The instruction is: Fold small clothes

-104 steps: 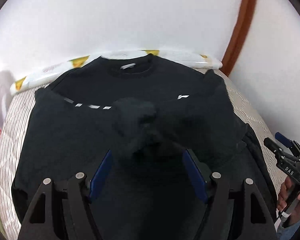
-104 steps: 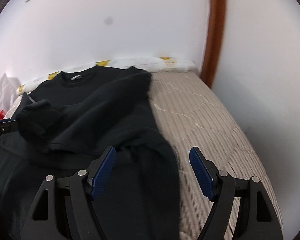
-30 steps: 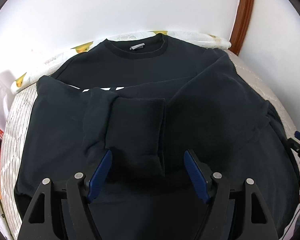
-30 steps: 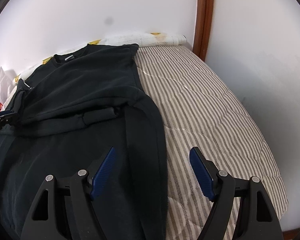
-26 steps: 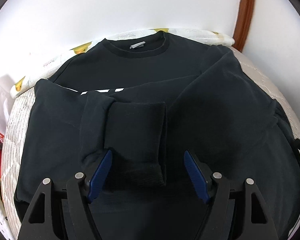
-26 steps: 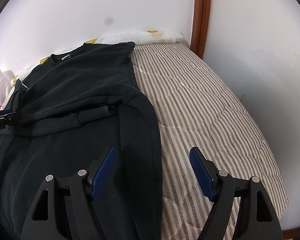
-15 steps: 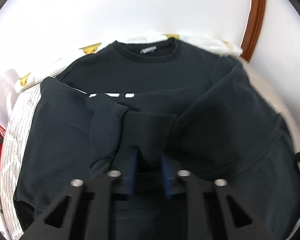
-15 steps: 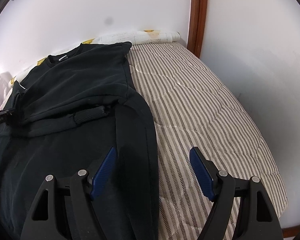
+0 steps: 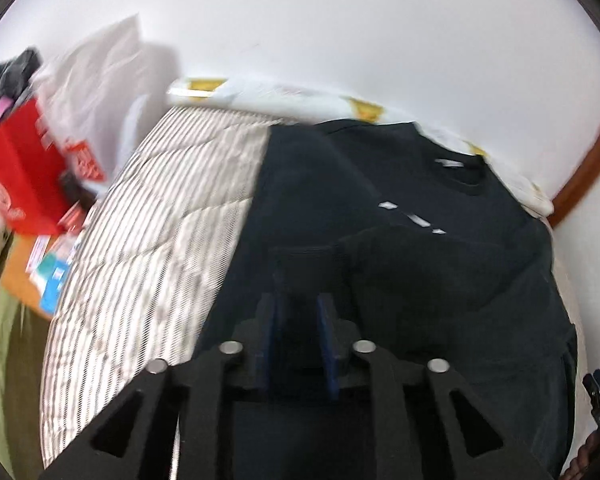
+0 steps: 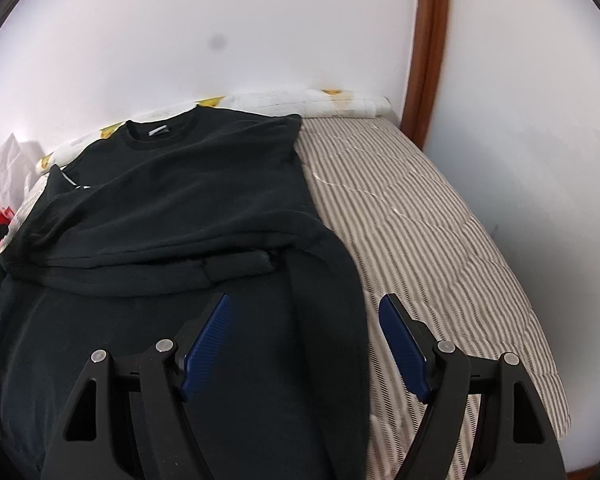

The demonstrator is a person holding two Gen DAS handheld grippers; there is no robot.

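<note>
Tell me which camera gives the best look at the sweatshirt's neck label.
The right wrist view. There the neck label sits sharp inside the collar of the black sweatshirt, unobstructed. The left wrist view is motion-blurred and shows the label only as a small pale smear far off.

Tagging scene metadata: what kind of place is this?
Probably a home bedroom: a striped quilted mattress pushed against a white wall, with a black sweatshirt spread on it and a red bag and clutter beside it.
</note>
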